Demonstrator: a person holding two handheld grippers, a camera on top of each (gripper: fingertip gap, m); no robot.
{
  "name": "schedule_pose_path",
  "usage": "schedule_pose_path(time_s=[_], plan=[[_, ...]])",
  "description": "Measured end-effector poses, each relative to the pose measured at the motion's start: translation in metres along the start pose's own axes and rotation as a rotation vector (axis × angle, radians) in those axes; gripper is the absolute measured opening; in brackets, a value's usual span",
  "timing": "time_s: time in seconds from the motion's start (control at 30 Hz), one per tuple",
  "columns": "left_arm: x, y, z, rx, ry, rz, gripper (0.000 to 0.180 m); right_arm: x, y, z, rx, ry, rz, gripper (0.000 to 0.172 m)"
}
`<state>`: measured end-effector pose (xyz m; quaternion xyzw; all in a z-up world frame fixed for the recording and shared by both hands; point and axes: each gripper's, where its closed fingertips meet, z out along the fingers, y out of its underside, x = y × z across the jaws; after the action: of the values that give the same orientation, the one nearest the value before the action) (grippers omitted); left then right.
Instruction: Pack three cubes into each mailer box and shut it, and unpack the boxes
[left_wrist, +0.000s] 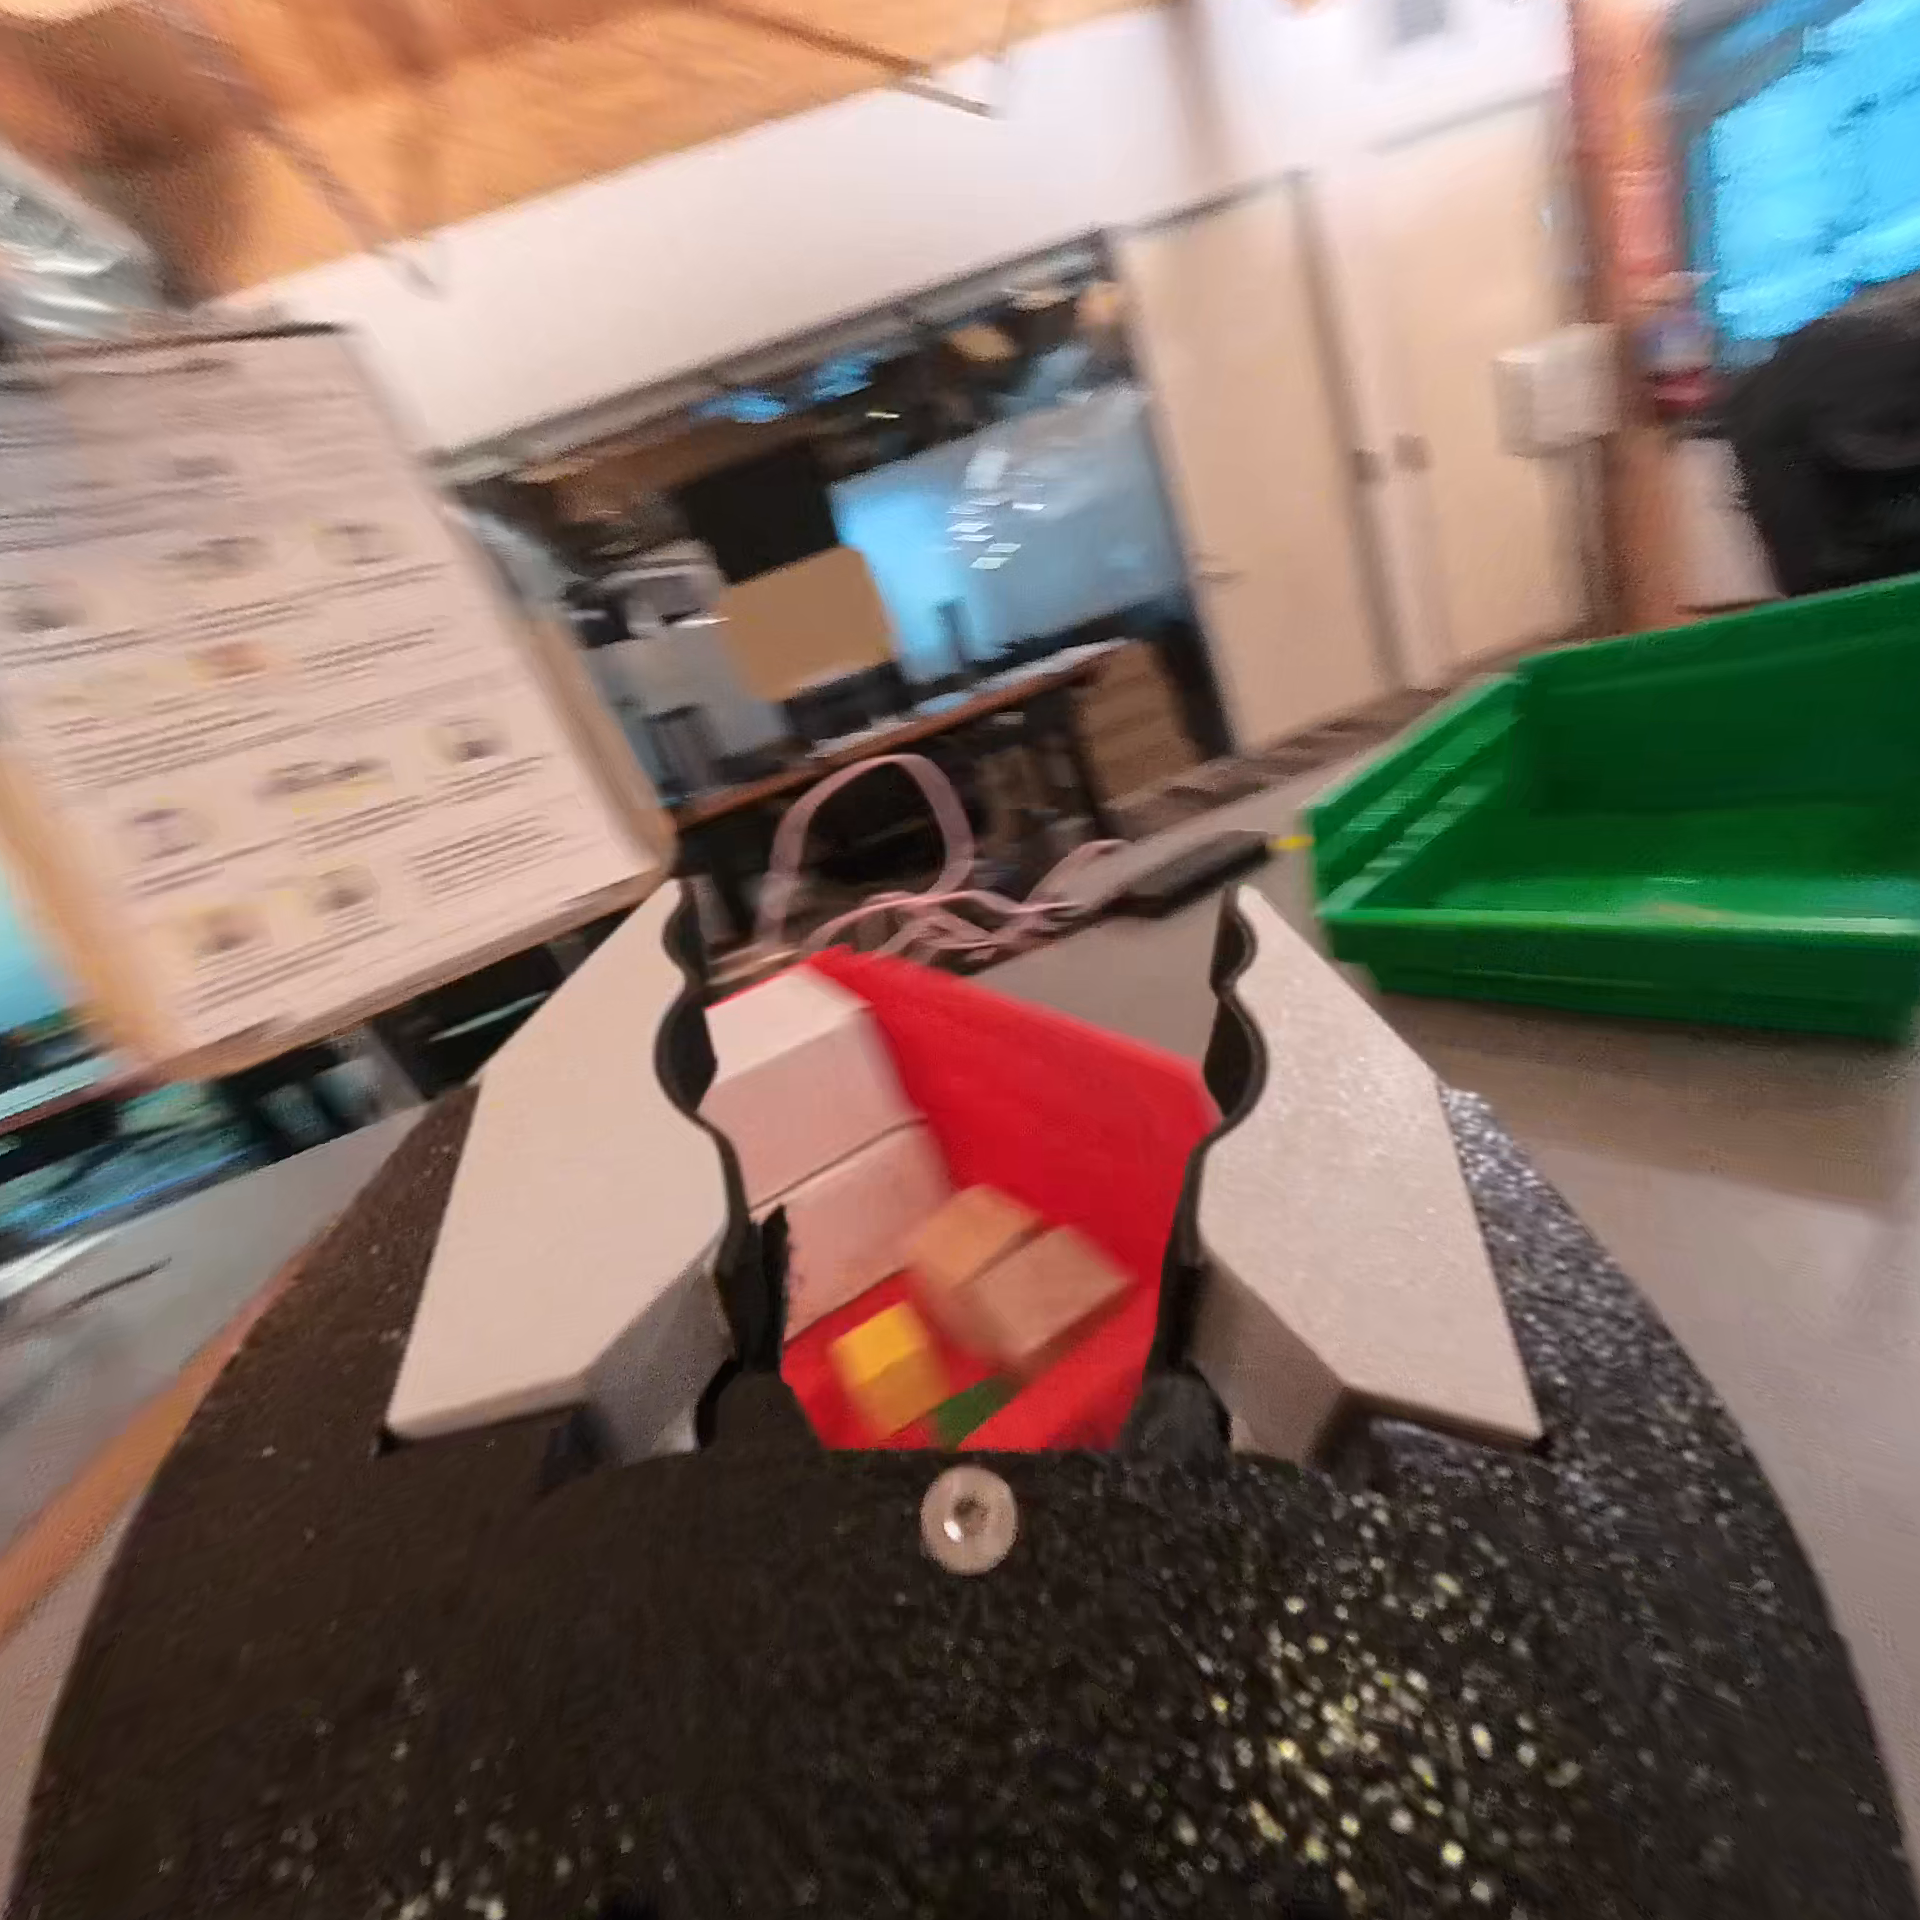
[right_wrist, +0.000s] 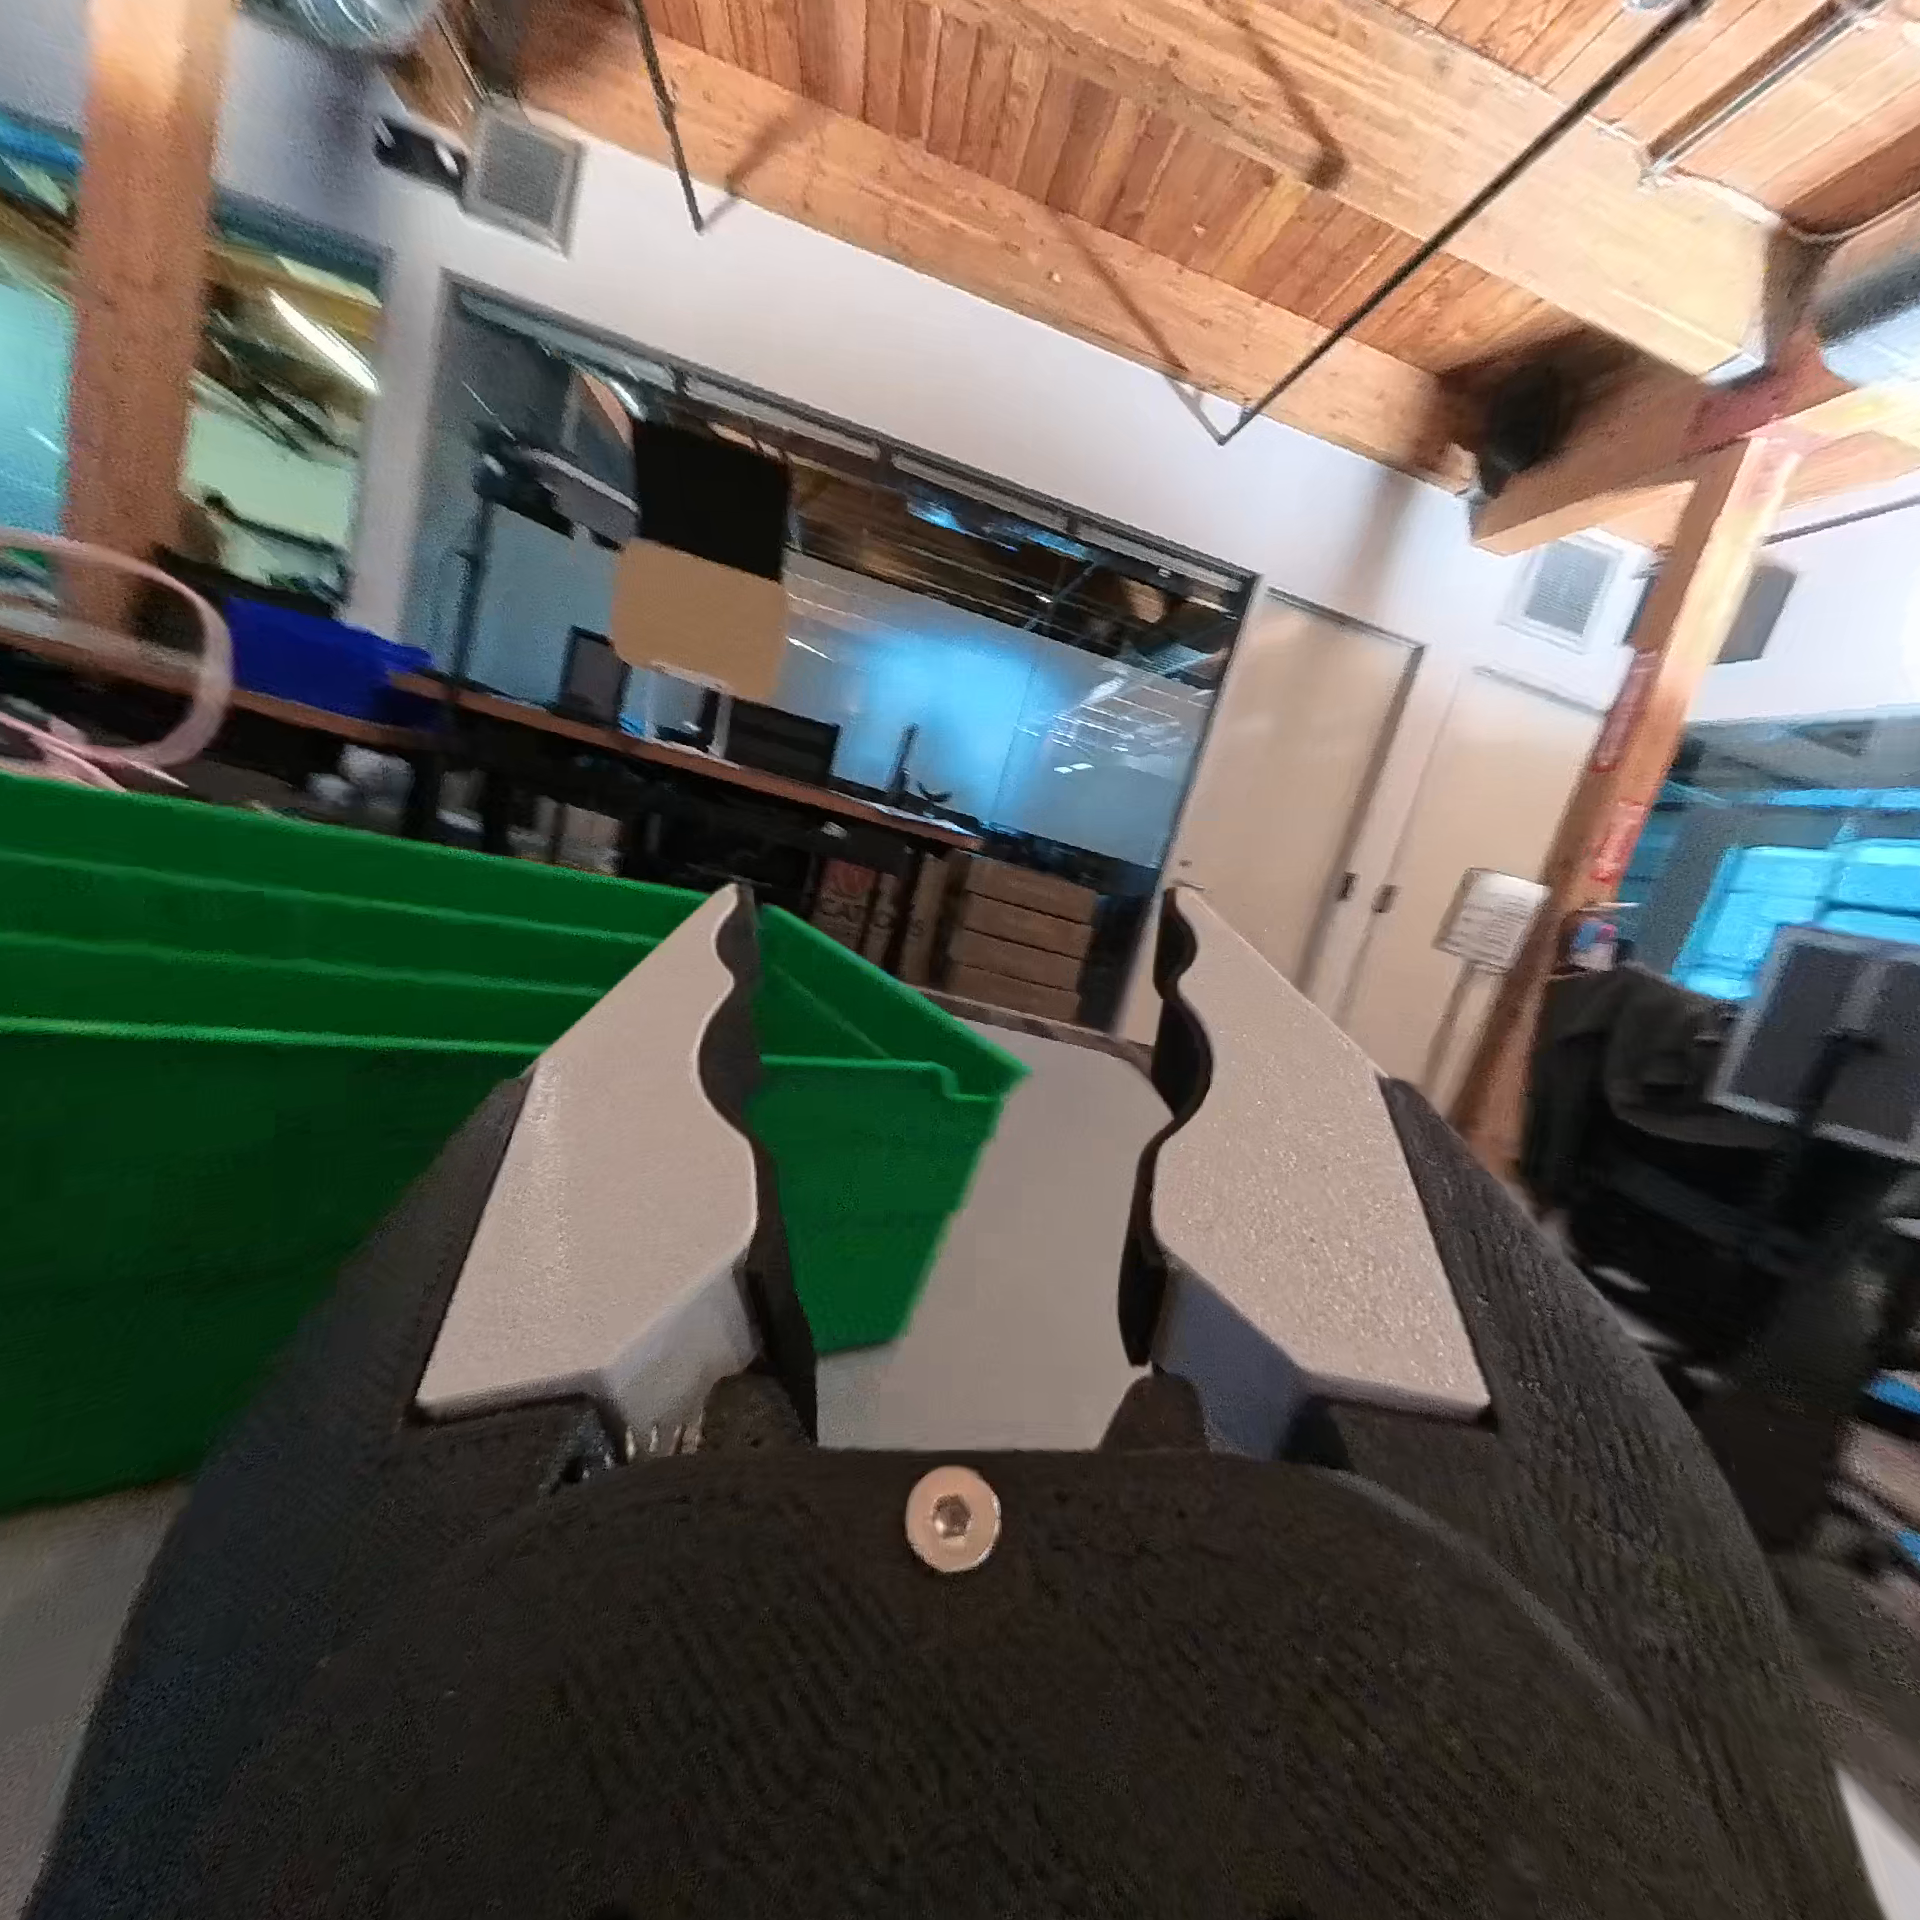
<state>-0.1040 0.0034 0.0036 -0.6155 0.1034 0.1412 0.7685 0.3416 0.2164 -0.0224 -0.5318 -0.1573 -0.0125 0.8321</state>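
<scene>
Risk first, biggest item down. Green plastic bin stack (right_wrist: 312, 1091) sits at 9 o'clock of our right gripper (right_wrist: 956, 1039), whose jaws are spread wide with only bare grey tabletop (right_wrist: 1039, 1195) between them; a careless swing left likely clips the bin's rim. Red tray (left_wrist: 1039, 1091) lies under our left gripper (left_wrist: 956, 1039), jaws likewise spread, nothing pinched. White mailer boxes (left_wrist: 810, 1101) stand in it at 10 o'clock, close beside the left finger (left_wrist: 582, 1143); we can't tell if they touch. Left view is motion-blurred, so a descent from here could knock a box over. Cubes, smallest: two tan wooden cubes (left_wrist: 1018, 1278) and a yellow cube (left_wrist: 894, 1361) sit loose at 6 o'clock, bunched together, so we risk nudging neighbours or grabbing two.
</scene>
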Motion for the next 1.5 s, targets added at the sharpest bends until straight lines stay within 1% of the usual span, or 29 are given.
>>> schedule_pose_path(time_s=[0.1, 0.17, 0.2, 0.27, 0.37, 0.43, 0.57, 0.67, 0.8, 0.87, 0.97, 1.13, 1.27, 1.43, 1.5], plan=[[-0.076, 0.017, -0.038, 0.039, -0.262, -0.007, 0.085, -0.029, -0.023, -0.013, 0.058, -0.052, 0.19, 0.074], [-0.106, 0.031, -0.054, 0.041, -0.376, -0.028, 0.078, -0.046, -0.037, -0.023, 0.088, -0.058, 0.252, 0.075], [-0.116, 0.041, -0.058, 0.023, -0.408, -0.047, 0.08, -0.054, -0.042, -0.028, 0.094, -0.055, 0.254, 0.077], [-0.123, 0.06, -0.059, -0.015, -0.423, -0.108, 0.084, -0.074, -0.05, -0.037, 0.09, -0.057, 0.228, 0.083], [-0.121, 0.084, -0.055, -0.051, -0.416, -0.177, 0.088, -0.11, -0.063, -0.048, 0.08, -0.118, 0.156, 0.077], [-0.112, 0.096, -0.049, -0.096, -0.375, -0.198, 0.094, -0.127, -0.065, -0.051, 0.057, -0.117, 0.074, 0.078], [-0.108, 0.105, -0.043, -0.148, -0.356, -0.199, 0.098, -0.16, -0.048, -0.04, -0.086, -0.148, 0.022, 0.096], [-0.112, 0.111, -0.042, -0.173, -0.358, -0.237, 0.099, -0.173, -0.03, -0.031, -0.2, -0.143, -0.001, 0.105], [-0.116, 0.115, -0.043, -0.178, -0.356, -0.303, 0.097, -0.166, -0.007, -0.028, -0.324, -0.089, -0.043, 0.104], [-0.118, 0.117, -0.043, -0.187, -0.361, -0.319, 0.095, -0.163, -0.004, -0.029, -0.335, -0.091, -0.001, 0.103], [-0.125, 0.121, -0.045, -0.204, -0.415, -0.323, 0.079, -0.156, -0.002, -0.031, -0.339, -0.076, -0.003, 0.097], [-0.128, 0.125, -0.045, -0.23, -0.432, -0.332, 0.074, -0.136, 0.003, -0.036, -0.354, -0.03, 0.008, 0.09], [-0.126, 0.133, -0.041, -0.282, -0.409, -0.358, 0.07, -0.11, 0.011, -0.04, -0.371, 0.028, -0.017, 0.08], [-0.126, 0.139, -0.039, -0.295, -0.369, -0.435, 0.063, -0.067, 0.024, -0.044, -0.399, 0.106, -0.066, 0.065], [-0.126, 0.141, -0.039, -0.3, -0.351, -0.473, 0.062, -0.053, 0.03, -0.044, -0.412, 0.12, -0.058, 0.055]])
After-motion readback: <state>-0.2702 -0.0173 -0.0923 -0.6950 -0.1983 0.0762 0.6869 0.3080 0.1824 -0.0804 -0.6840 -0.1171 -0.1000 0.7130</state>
